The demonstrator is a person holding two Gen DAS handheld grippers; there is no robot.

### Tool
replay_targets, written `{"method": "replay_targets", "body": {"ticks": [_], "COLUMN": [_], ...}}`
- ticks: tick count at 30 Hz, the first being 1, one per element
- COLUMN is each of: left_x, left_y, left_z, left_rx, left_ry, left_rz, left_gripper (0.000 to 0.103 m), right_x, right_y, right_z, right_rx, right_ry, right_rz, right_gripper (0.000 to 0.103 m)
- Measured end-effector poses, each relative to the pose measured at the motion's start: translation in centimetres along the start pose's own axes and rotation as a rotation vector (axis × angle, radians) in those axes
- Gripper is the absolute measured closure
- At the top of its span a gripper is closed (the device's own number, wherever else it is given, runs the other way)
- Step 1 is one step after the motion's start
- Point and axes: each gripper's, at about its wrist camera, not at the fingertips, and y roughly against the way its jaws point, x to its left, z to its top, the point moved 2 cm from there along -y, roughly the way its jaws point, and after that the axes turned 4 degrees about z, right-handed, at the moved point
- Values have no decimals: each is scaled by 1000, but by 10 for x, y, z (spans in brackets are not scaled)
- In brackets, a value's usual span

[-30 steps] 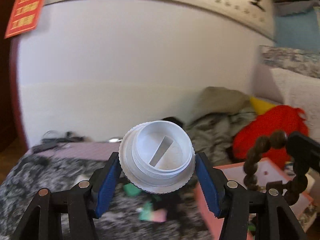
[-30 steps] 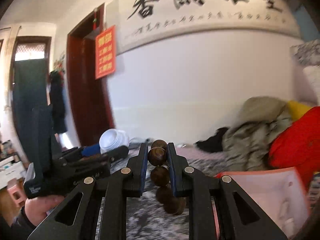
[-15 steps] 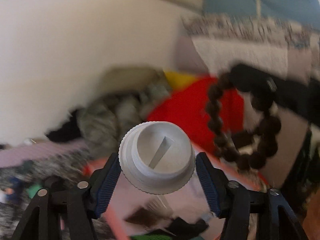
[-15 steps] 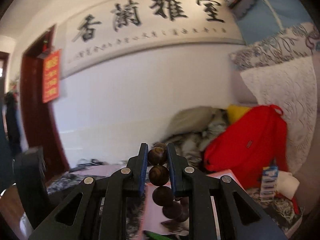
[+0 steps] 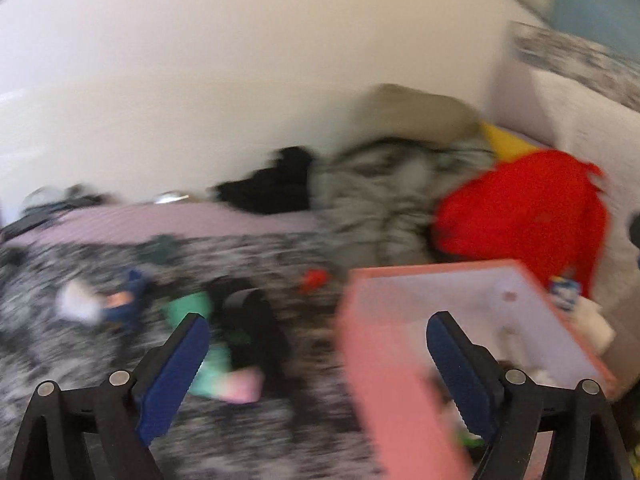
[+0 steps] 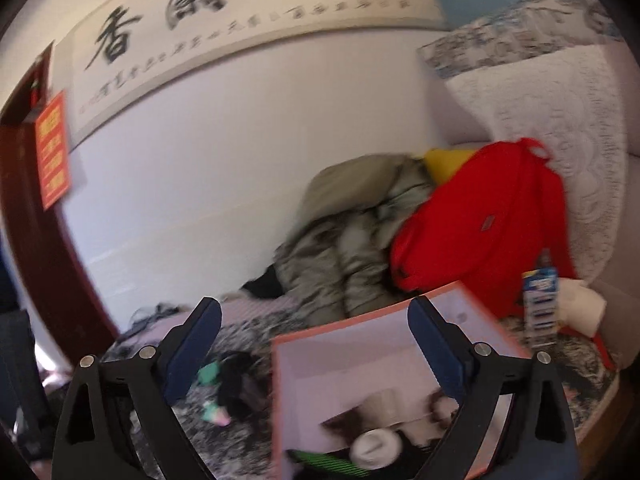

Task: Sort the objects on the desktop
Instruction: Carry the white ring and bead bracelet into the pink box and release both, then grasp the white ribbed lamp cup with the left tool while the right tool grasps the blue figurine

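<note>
A white wall with a calligraphy banner (image 6: 248,12) backs a desk (image 5: 80,360) covered in a speckled cloth, with a red backpack (image 6: 480,232) at middle right. Both tongs, left (image 5: 318,360) and right (image 6: 314,344), now gape empty; half a second ago one gripped a white cap, the other a bead bracelet. The white cap (image 6: 376,446) lies inside the pink box (image 6: 340,360), lower centre-right; dark shapes beside it may be the bracelet. Green and pink items (image 5: 212,364) remain unsorted, lower left.
</note>
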Motion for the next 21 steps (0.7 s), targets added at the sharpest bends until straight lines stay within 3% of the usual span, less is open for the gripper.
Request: {"method": "replay_targets", "body": {"ticks": [6, 10, 17, 21], "left_x": [104, 161, 238, 250], "left_y": [-3, -16, -59, -88], "left_z": [-20, -39, -57, -47], "left_rx": [55, 98, 189, 182], "left_ry": [118, 160, 271, 297], "left_rz": [171, 268, 353, 335], "left_gripper": [11, 11, 11, 11], "right_x": [82, 124, 126, 116], "right_y": [-49, -99, -196, -229], "right_z": [-37, -76, -148, -171], "right_rx": [85, 195, 527, 571], "right_ry": [95, 144, -38, -82], "right_rz": [131, 172, 182, 140], "right_gripper": [6, 6, 6, 6]}}
